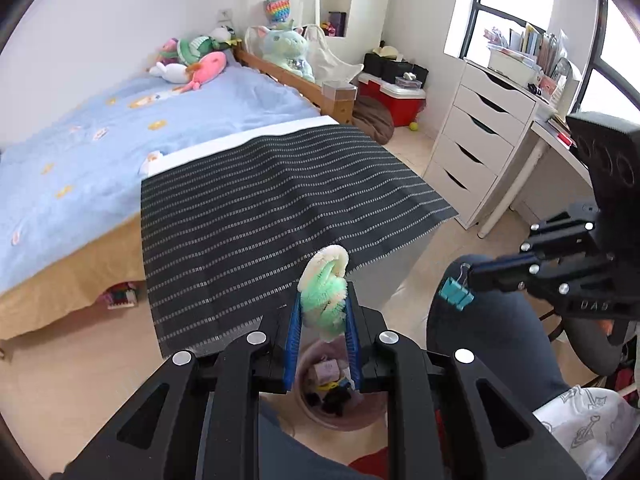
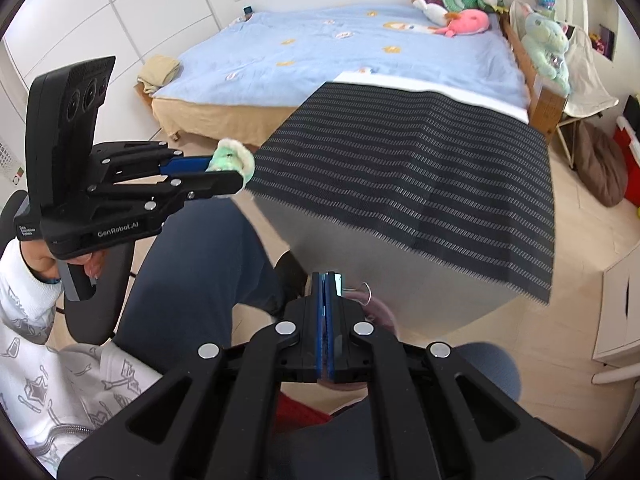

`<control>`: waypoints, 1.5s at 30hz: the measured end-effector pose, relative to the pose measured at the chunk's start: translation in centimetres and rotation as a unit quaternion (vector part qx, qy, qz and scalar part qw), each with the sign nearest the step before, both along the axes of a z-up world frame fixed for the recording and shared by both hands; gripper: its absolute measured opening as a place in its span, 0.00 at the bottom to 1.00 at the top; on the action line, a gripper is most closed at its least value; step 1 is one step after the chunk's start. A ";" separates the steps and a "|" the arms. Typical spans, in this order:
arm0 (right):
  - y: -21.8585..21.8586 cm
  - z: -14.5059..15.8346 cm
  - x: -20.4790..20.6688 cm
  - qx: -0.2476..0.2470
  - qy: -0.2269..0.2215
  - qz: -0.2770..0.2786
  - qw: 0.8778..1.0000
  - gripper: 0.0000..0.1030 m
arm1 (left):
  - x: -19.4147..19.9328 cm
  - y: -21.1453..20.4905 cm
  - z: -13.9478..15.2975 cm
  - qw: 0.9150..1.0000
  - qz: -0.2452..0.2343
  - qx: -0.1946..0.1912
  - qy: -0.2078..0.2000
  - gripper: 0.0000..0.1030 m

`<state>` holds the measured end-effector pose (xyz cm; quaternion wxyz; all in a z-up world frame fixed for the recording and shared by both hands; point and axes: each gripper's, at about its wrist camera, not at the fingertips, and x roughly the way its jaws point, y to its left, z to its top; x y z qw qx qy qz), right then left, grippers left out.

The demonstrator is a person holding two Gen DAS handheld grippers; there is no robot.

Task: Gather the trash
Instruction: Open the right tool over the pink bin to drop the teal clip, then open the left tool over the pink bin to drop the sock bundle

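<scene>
My left gripper (image 1: 323, 304) is shut on a fluffy green and cream ball (image 1: 325, 292), held above a pink trash bin (image 1: 340, 416) that holds several small items. The left gripper (image 2: 228, 174) and the ball (image 2: 232, 160) also show at the left of the right wrist view. My right gripper (image 2: 329, 280) is shut on a teal binder clip (image 2: 339, 284), whose wire handle sticks out to the right. The right gripper (image 1: 472, 276) and the clip (image 1: 455, 293) also show at the right of the left wrist view, above the person's knee.
A small table under a dark striped cloth (image 1: 280, 208) stands straight ahead, in front of a bed (image 1: 100, 148) with a blue cover and plush toys. A white drawer unit (image 1: 476, 136) and desk stand at the right. The person's legs (image 2: 200, 264) are under the grippers.
</scene>
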<state>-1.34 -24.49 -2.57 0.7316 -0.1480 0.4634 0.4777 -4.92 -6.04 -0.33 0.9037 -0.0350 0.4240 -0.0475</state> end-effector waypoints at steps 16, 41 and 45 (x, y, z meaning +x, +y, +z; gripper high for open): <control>-0.2 -1.2 0.9 0.013 0.014 -0.033 0.999 0.90 | -0.6 -0.3 -0.4 1.000 -0.004 -0.004 0.008 0.19; -3.4 1.8 3.2 0.026 -0.027 -0.121 0.992 0.95 | -0.5 -3.0 1.0 0.998 -0.055 0.008 0.000 0.24; -3.8 1.9 3.5 0.029 -0.028 -0.128 0.991 0.95 | -0.5 -3.1 1.2 0.998 -0.058 0.008 -0.001 0.49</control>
